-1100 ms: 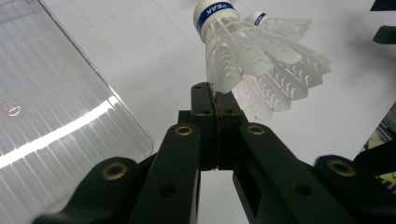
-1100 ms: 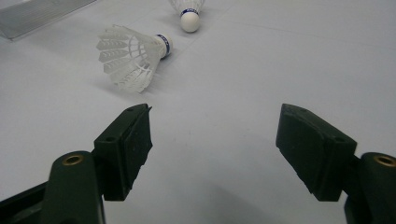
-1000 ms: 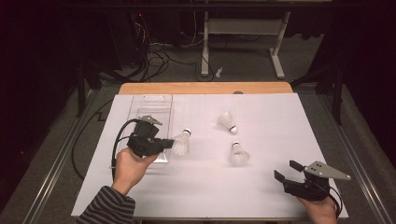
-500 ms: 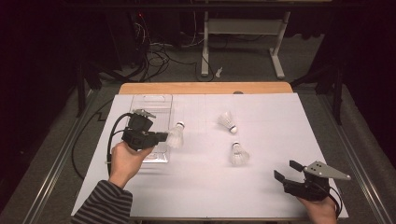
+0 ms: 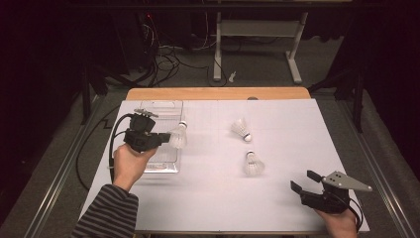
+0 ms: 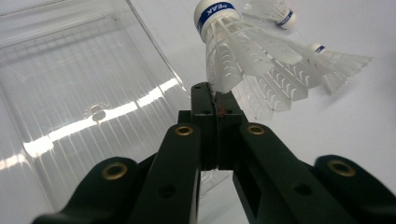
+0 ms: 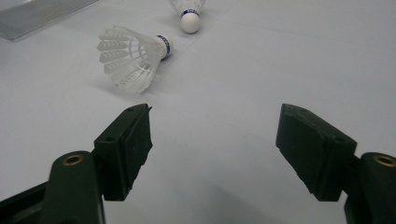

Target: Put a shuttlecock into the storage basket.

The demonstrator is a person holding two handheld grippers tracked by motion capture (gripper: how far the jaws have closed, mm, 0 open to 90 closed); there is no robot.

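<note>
The left gripper (image 5: 161, 140) is clamped tight on the feather skirt of a shuttlecock (image 5: 178, 137), cork end tipped up and away, held above the right edge of the clear plastic tray (image 5: 166, 106) at about nine o'clock on the white table (image 5: 297, 129). Two more shuttlecocks lie well apart from it: one (image 5: 241, 129) near the centre toward twelve, another (image 5: 253, 163) just below at around four. The right gripper (image 5: 303, 181) rests at five o'clock, jaws spread wide, holding nothing.

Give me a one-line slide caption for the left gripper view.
Left tongs pinch a white shuttlecock by its skirt edge, beside the clear plastic tray.
</note>
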